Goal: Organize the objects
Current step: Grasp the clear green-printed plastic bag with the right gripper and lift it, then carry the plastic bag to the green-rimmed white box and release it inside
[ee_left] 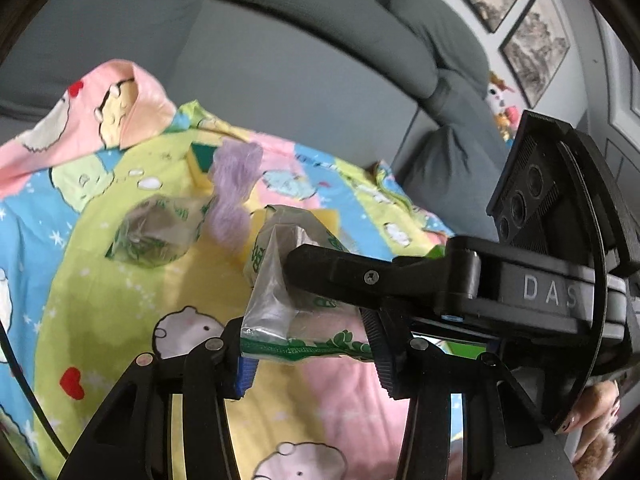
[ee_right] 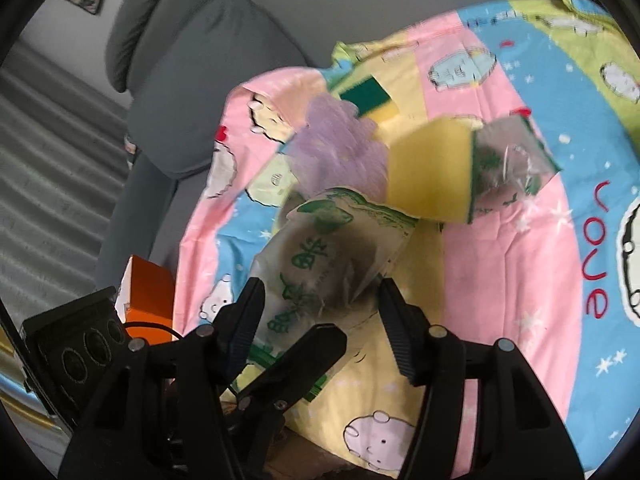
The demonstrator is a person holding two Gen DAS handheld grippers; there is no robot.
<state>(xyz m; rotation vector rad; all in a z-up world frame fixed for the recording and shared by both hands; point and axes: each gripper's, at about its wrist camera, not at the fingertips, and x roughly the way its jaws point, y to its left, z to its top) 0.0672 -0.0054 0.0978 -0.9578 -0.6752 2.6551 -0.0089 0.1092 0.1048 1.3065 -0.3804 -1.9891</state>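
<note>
- The left gripper (ee_left: pixel 308 354) is closed on the lower sealed edge of a clear plastic bag with green print (ee_left: pixel 280 280); both pads press the green strip of the bag, and the bag is lifted above the cloth.
- In the left wrist view, one finger of the right gripper (ee_left: pixel 304 264) reaches across from the right and touches the upper part of the same bag.
- In the right wrist view, the right gripper (ee_right: pixel 320 320) stands half wide, with the bag (ee_right: pixel 332 248) between its fingers. I cannot tell whether both pads press on it.
- A finger of the left gripper (ee_right: pixel 304 352) shows low in this view, on the bag's near edge.
- Under everything lies a colourful cartoon cloth (ee_left: pixel 120 280), spread over a grey sofa (ee_left: pixel 280 60).
- Farther on the cloth lies a second clear bag (ee_left: pixel 156 232), crumpled, just beside a purple fluffy thing (ee_left: pixel 234 188).
- A yellow sponge with a green side (ee_right: pixel 432 172) lies near the purple thing (ee_right: pixel 340 140), and another sponge (ee_right: pixel 368 98) lies behind it.
- An orange box (ee_right: pixel 146 296) shows at the cloth's left edge in the right wrist view.
- On the far wall hang framed pictures (ee_left: pixel 536 44).
</note>
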